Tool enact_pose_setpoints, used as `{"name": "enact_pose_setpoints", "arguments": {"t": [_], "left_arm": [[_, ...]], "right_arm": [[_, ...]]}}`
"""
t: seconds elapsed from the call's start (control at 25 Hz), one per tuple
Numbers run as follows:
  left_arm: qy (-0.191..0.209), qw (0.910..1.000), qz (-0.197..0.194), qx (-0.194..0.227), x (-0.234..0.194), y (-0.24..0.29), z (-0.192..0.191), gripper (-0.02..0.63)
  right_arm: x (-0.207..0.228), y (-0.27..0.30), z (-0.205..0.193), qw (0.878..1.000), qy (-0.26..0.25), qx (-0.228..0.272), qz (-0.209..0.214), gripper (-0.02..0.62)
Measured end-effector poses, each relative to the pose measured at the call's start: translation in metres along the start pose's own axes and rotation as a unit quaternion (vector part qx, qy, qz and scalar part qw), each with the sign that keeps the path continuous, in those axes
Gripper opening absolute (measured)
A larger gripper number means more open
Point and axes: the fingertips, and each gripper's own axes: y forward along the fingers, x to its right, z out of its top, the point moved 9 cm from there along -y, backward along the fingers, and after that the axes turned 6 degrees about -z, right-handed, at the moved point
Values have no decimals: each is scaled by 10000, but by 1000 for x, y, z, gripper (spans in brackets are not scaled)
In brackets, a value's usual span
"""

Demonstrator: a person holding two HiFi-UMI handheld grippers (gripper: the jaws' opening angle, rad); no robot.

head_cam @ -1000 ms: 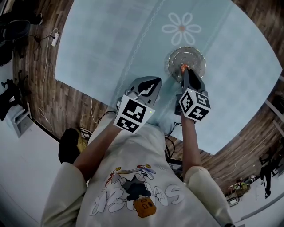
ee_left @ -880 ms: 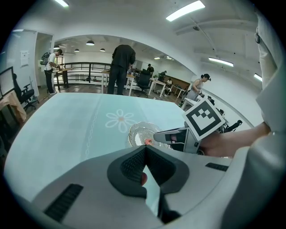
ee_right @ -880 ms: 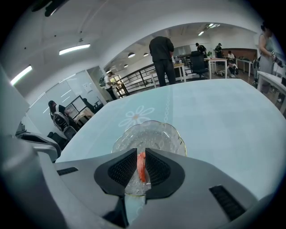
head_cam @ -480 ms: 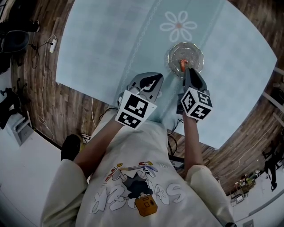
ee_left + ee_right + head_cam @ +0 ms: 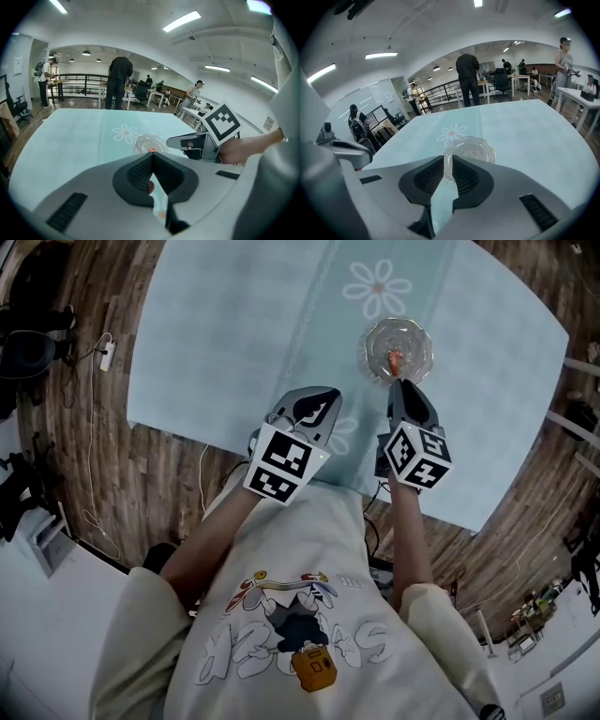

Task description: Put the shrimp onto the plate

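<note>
A small orange shrimp (image 5: pixel 395 361) lies inside the clear glass plate (image 5: pixel 412 341) on the light blue tablecloth; the left gripper view also shows the shrimp (image 5: pixel 152 150) on the plate (image 5: pixel 143 140). My right gripper (image 5: pixel 401 383) hovers at the plate's near rim, its jaws a narrow gap apart with nothing between them. In the right gripper view the plate (image 5: pixel 478 147) sits just past the right gripper (image 5: pixel 447 161), and the shrimp is hidden there. My left gripper (image 5: pixel 323 409) hangs over the cloth to the left, shut and empty (image 5: pixel 151 157).
The table (image 5: pixel 216 324) carries a white flower print (image 5: pixel 378 287) beyond the plate. Its near edge runs just under both grippers, with wooden floor and cables (image 5: pixel 103 343) to the left. A person (image 5: pixel 118 82) stands past the far end.
The shrimp was at my right gripper's tip by the plate's rim; it now lies in the plate. The right gripper has let go and drawn back toward me.
</note>
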Motion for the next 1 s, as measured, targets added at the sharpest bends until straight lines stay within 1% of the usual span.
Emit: {"name": "enact_pose_setpoints", "arguments": {"t": [0.16,0.28,0.44,0.64,0.8,0.92,1.0], "left_arm": [[61,9998,-124,111,-2,-22,-3,6],[113,9996,-178,180,-6,-41,-6,6],[141,9987,-322,380,-12,-69,-4,6],[339,9972,-433,512,-13,-99,-10,6],[411,9960,-516,610,-15,-123,-17,6],[496,9951,-563,637,-19,-142,-24,6],[524,9948,-553,672,-22,-152,-29,6]], "right_arm": [[-18,-18,0,9996,182,202,-91,61],[-37,-30,1,9992,147,341,-126,61],[-66,-45,0,9989,1,469,-94,61],[-97,-69,-11,9981,-33,607,-127,61],[-125,-94,-14,9967,17,816,40,61],[-151,-108,-18,9955,-85,928,186,61],[-167,-114,-23,9950,-165,920,354,61]]}}
